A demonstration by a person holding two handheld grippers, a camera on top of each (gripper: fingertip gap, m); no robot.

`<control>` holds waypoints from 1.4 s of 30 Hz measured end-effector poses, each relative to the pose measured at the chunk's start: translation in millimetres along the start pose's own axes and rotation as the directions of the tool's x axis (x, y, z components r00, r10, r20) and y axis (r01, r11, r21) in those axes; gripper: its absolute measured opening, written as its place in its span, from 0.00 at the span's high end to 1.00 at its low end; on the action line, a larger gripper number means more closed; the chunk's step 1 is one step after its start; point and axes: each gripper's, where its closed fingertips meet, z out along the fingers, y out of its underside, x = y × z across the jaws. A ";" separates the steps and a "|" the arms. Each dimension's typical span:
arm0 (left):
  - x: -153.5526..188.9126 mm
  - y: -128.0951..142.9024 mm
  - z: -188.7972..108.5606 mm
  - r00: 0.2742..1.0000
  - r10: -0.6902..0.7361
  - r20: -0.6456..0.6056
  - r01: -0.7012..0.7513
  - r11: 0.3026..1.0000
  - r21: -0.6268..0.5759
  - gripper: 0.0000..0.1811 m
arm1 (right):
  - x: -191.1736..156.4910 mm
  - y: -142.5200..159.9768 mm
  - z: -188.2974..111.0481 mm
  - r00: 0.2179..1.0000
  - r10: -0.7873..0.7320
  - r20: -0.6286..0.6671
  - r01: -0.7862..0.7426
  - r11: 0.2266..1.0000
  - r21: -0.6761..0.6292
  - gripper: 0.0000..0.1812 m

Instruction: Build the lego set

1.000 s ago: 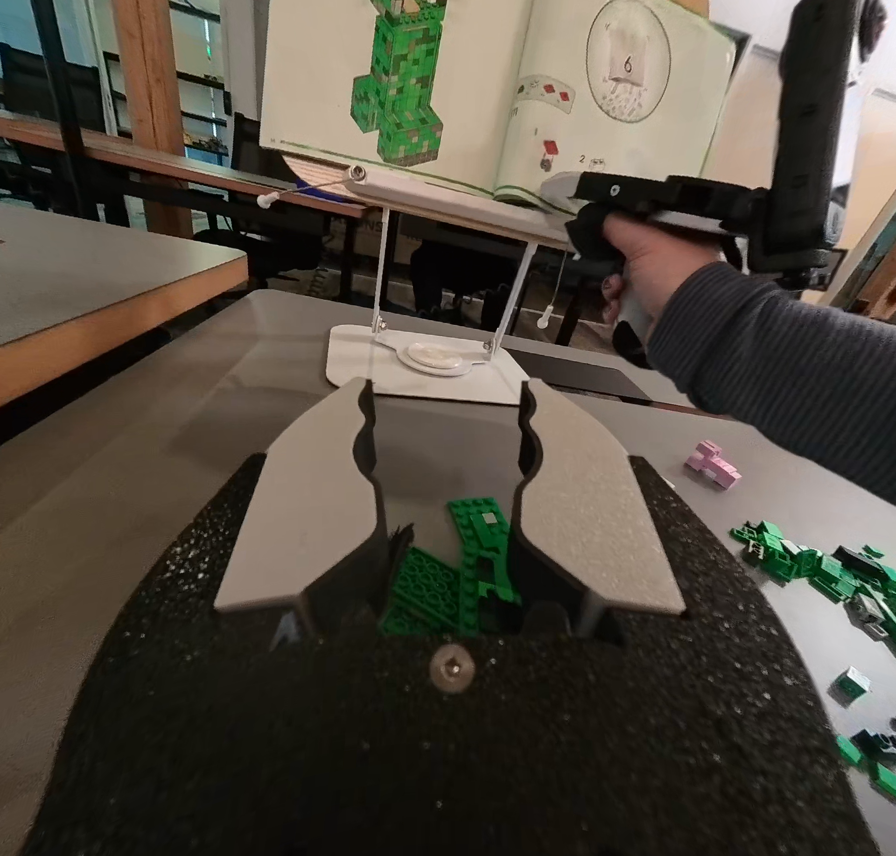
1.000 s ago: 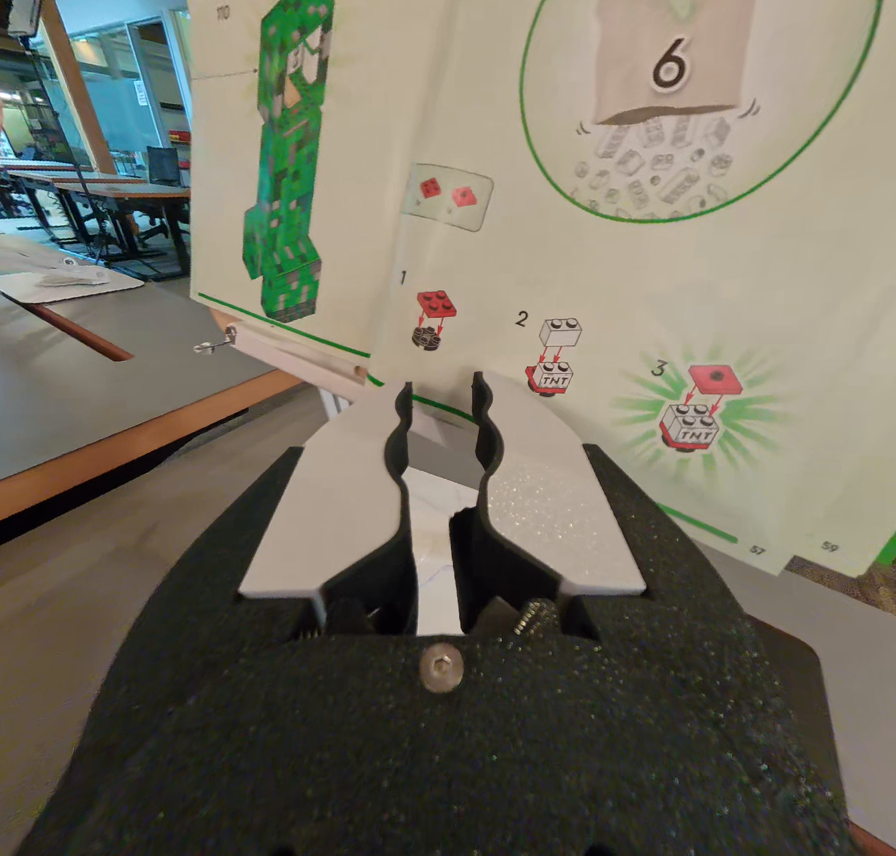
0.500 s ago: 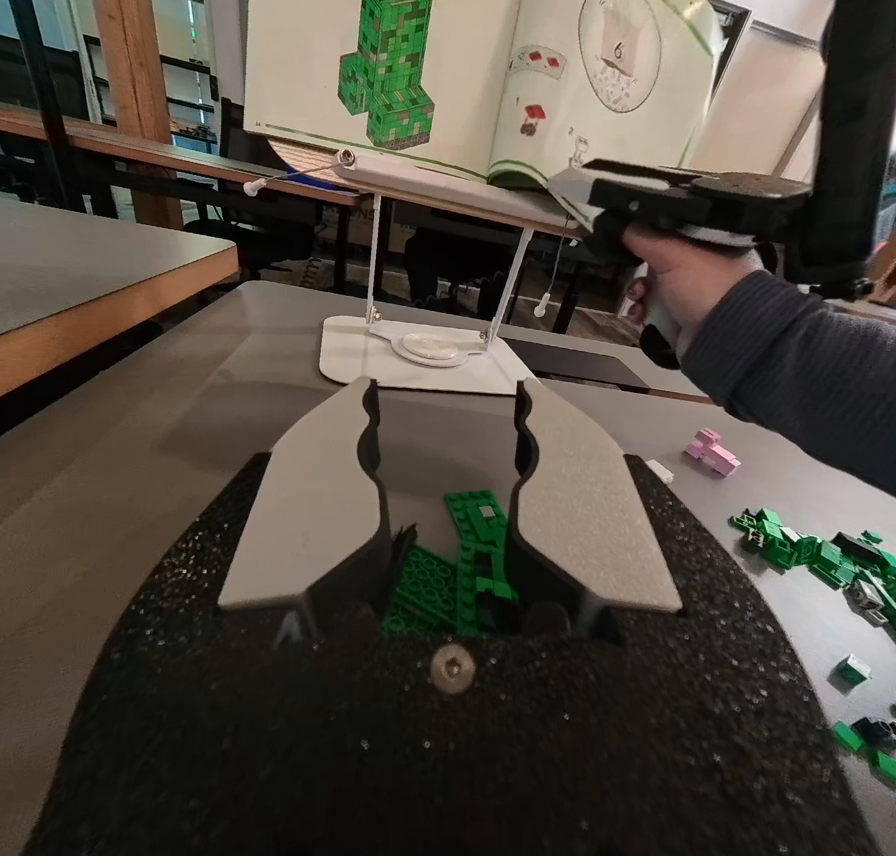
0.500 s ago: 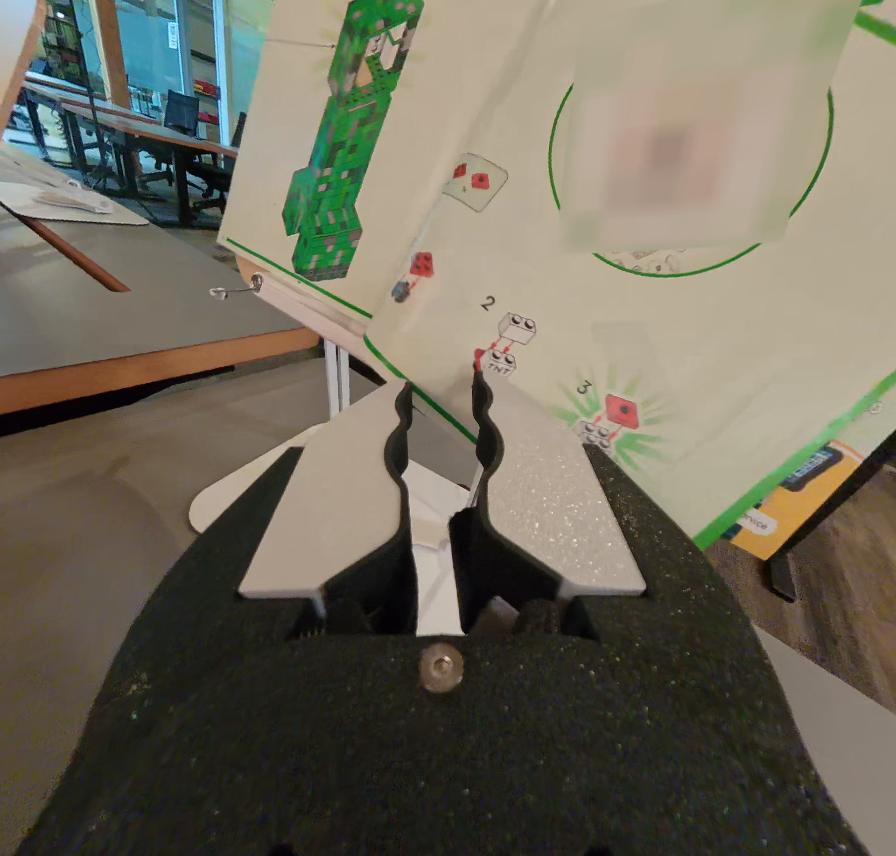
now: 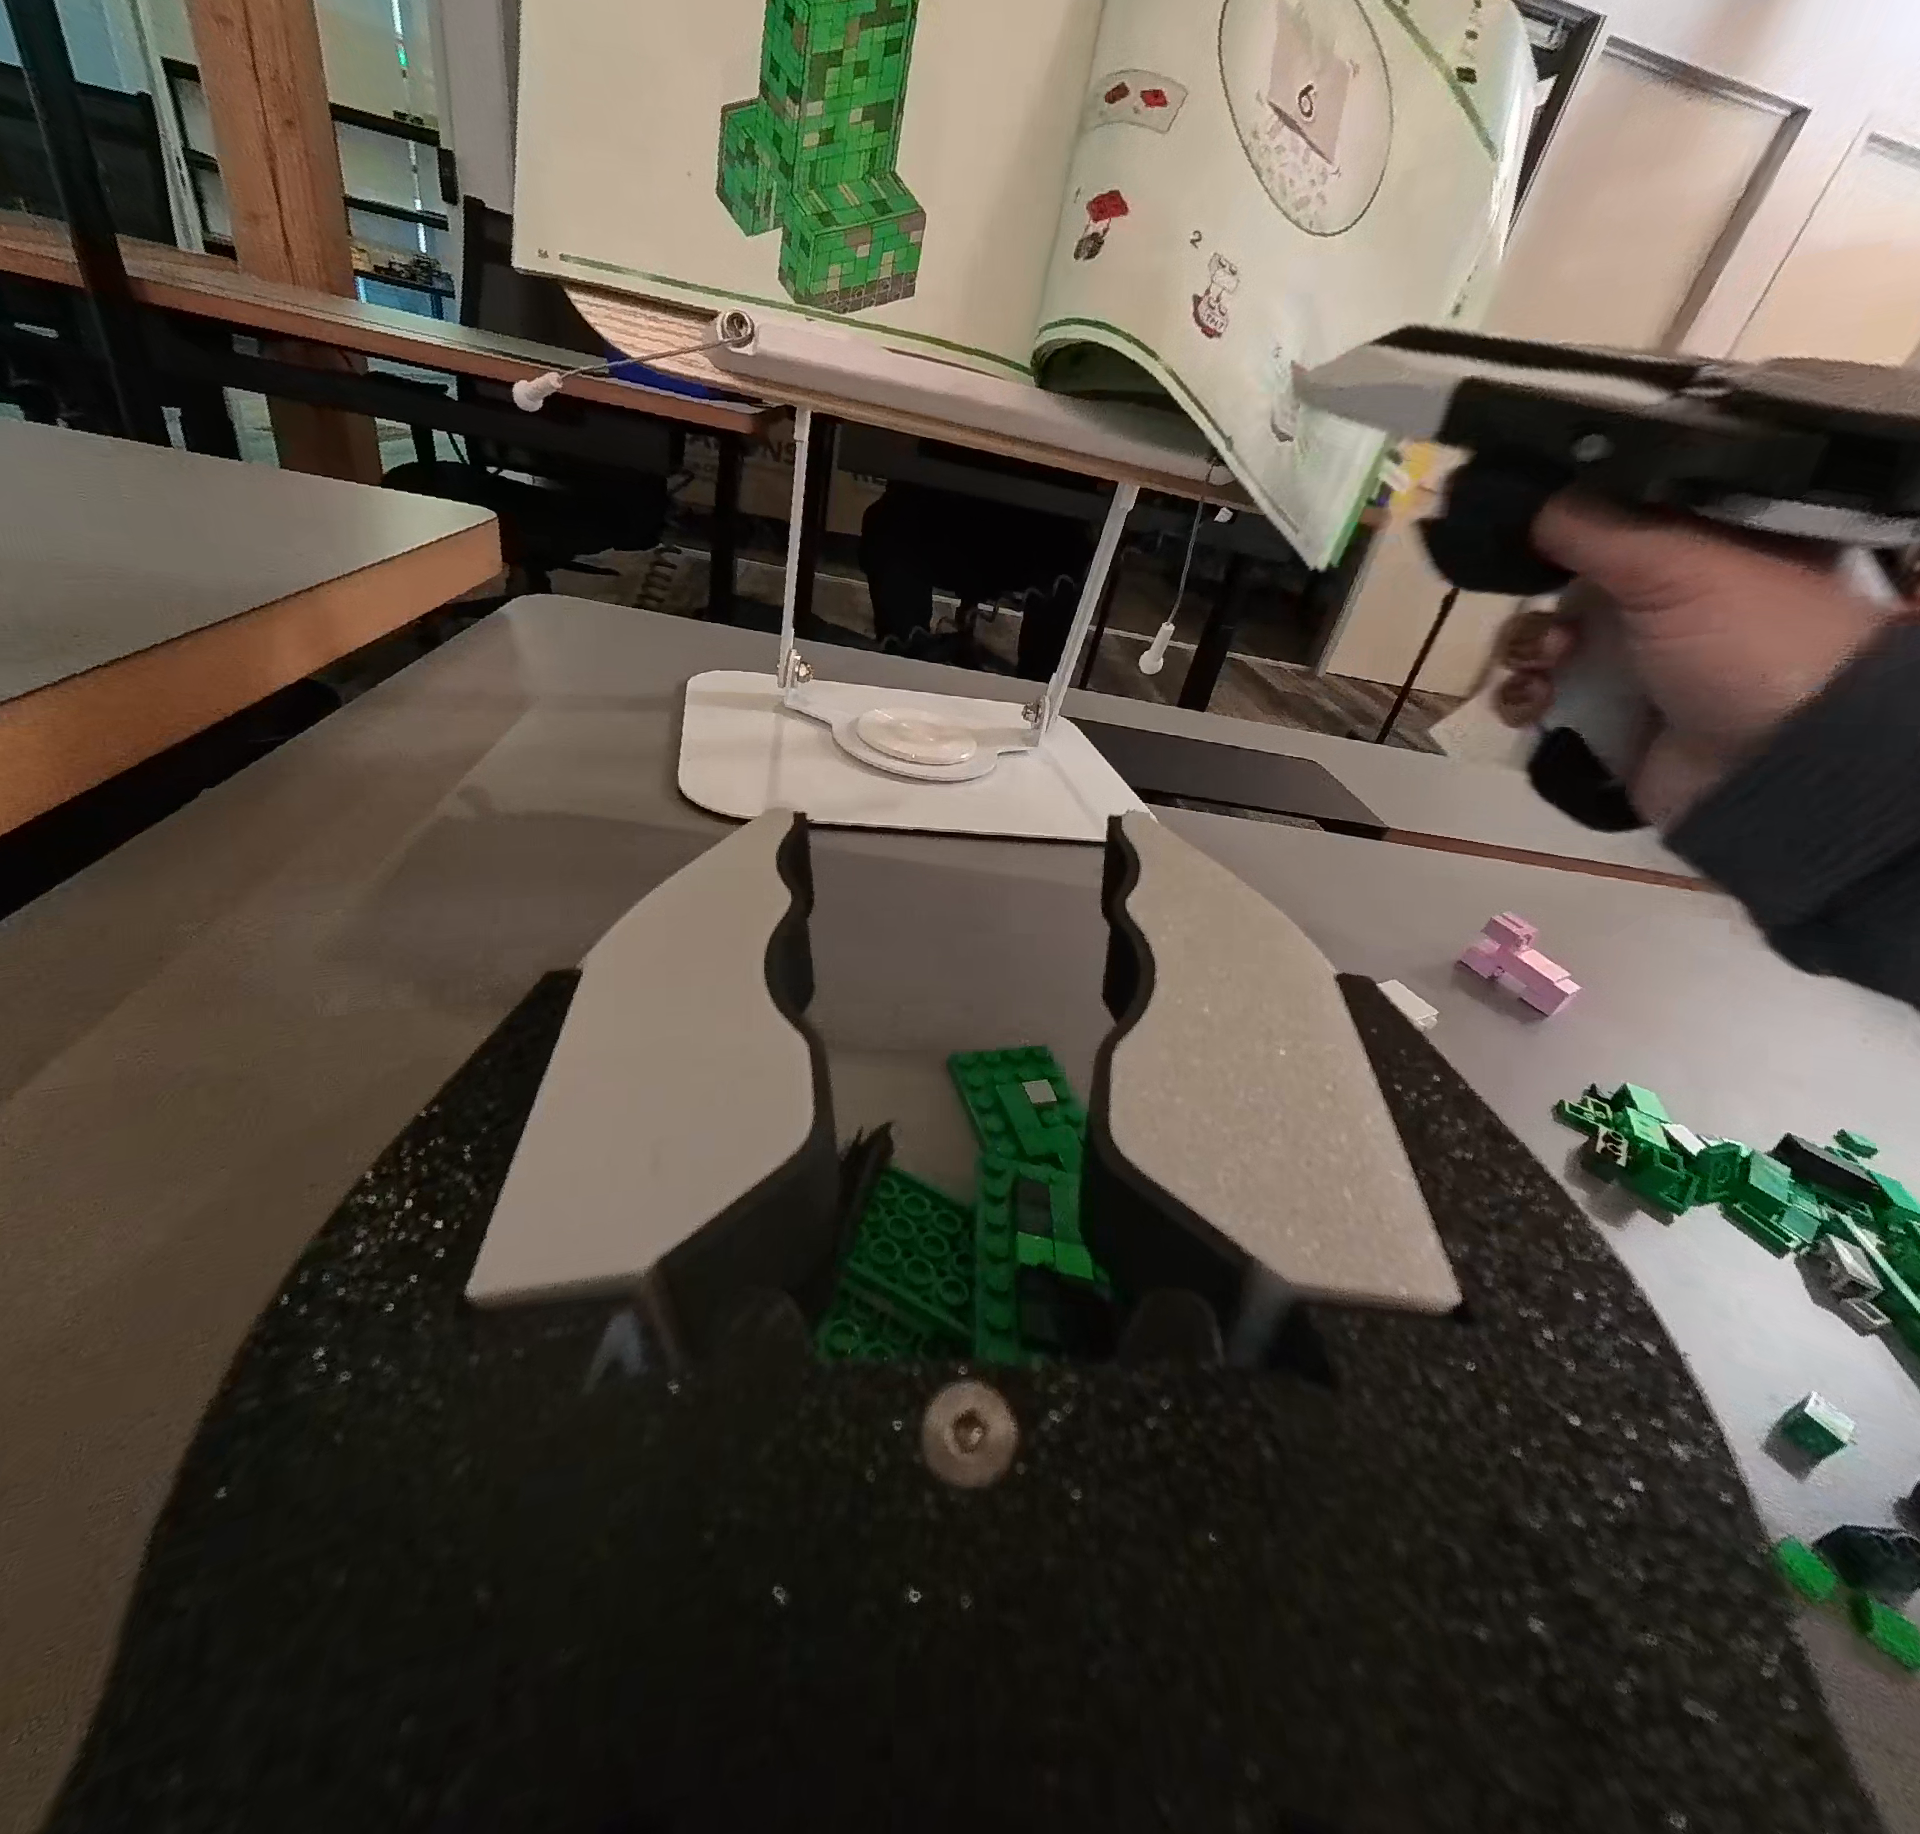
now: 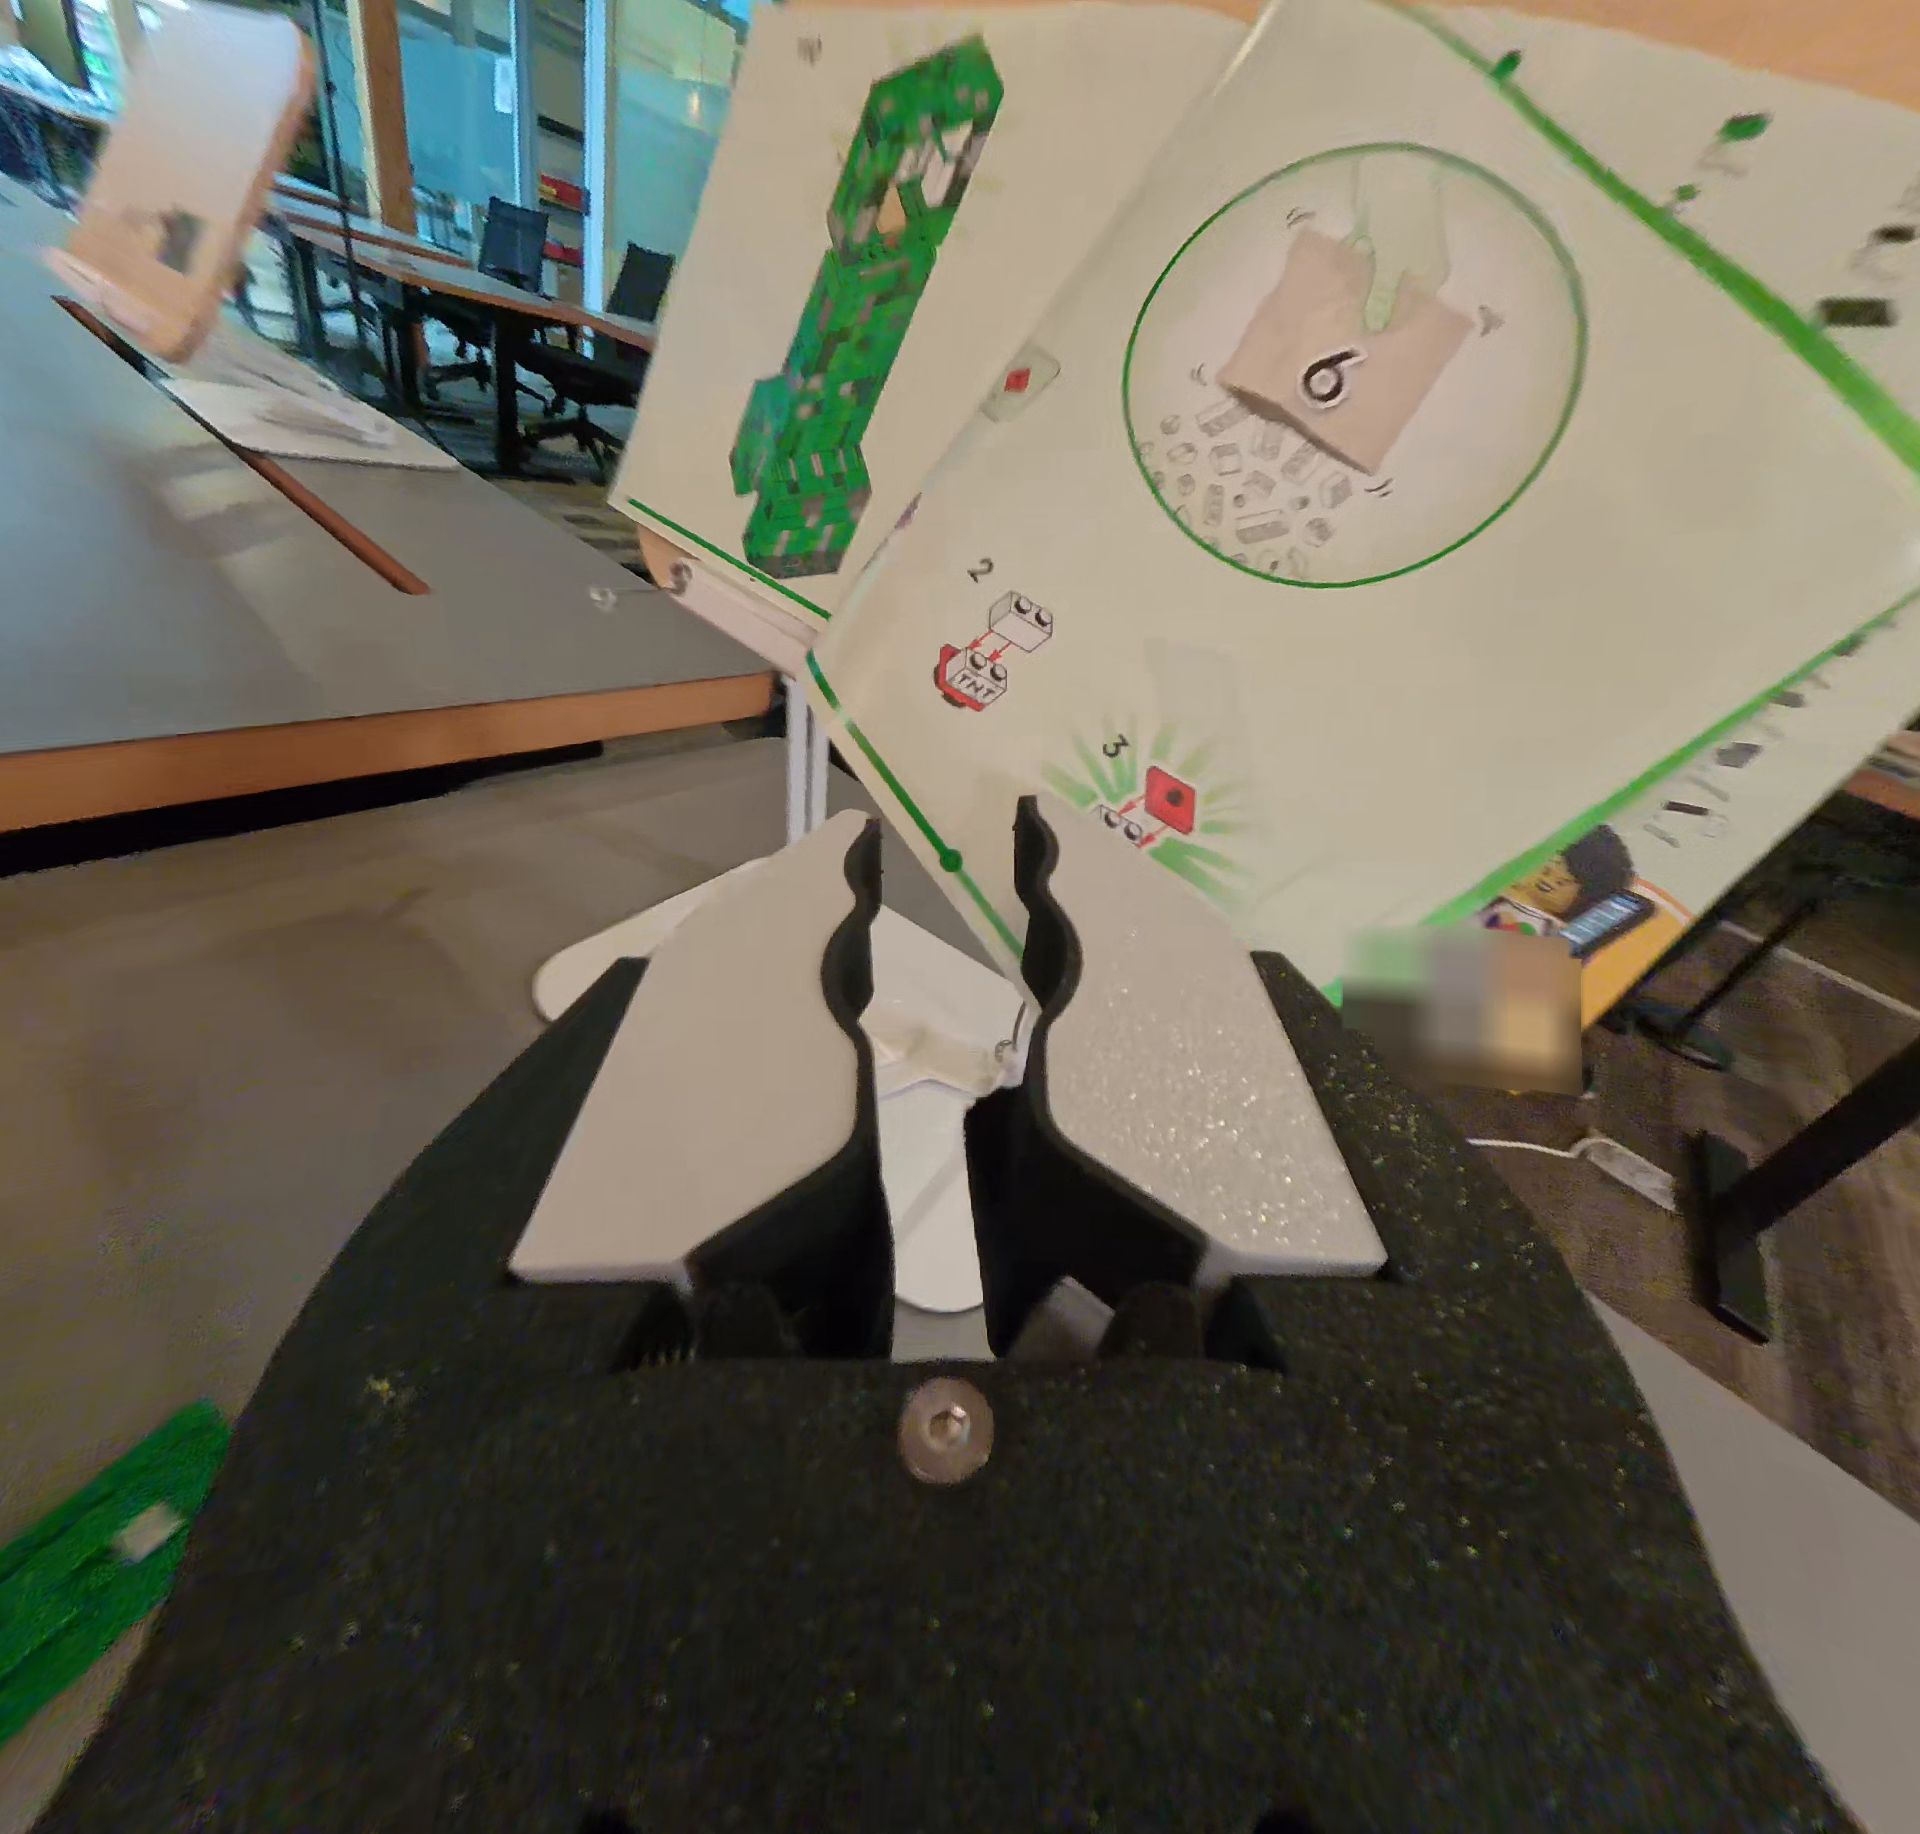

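A green lego build [image 5: 1023, 1161] of flat plates lies on the grey table [image 5: 312, 953] between the wide-open fingers of my left gripper [image 5: 956, 834], near their base. It shows as a green blur in the right wrist view [image 6: 94, 1566]. The instruction booklet [image 5: 831, 122] stands open on a white stand [image 5: 894, 766]. My right gripper [image 6: 945, 823], also seen in the left wrist view [image 5: 1340, 387], has its jaws a narrow gap apart. It is at the lower edge of the booklet's right page [image 6: 1351, 641], which is lifted and tilted.
A pile of loose green and dark bricks [image 5: 1766, 1192] lies at the right. A pink piece [image 5: 1517, 963] and a small white piece [image 5: 1408, 1000] lie behind it. A person's hand [image 5: 1662, 621] holds the right gripper. Other tables [image 5: 208, 558] stand to the left. My hands' fingertips stand some 20 cm from each other. From either gripper's tips it is about 25 cm to the pink piece [image 5: 1517, 963].
The right gripper has moved right and down with the booklet's right page, which has lifted off the stand and tilted. The left gripper has stayed open over the green build.
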 end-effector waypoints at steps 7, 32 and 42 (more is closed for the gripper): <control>0.7 0.1 -0.3 1.000 -0.004 -0.005 0.004 1.000 -0.001 0.71 | 15.6 -25.2 -89.4 0.992 0.121 0.027 -0.121 0.992 -0.022 0.86; -30.6 -59.9 40.9 0.996 -0.085 -0.022 0.086 0.996 0.011 0.85 | 12.1 -3.0 -117.7 0.983 0.070 0.168 -0.049 0.991 -0.123 0.86; -99.4 -105.0 168.7 0.995 0.101 0.016 -0.100 0.994 -0.050 0.88 | 7.7 -1.9 -112.0 0.974 0.078 0.212 -0.052 0.991 -0.122 0.86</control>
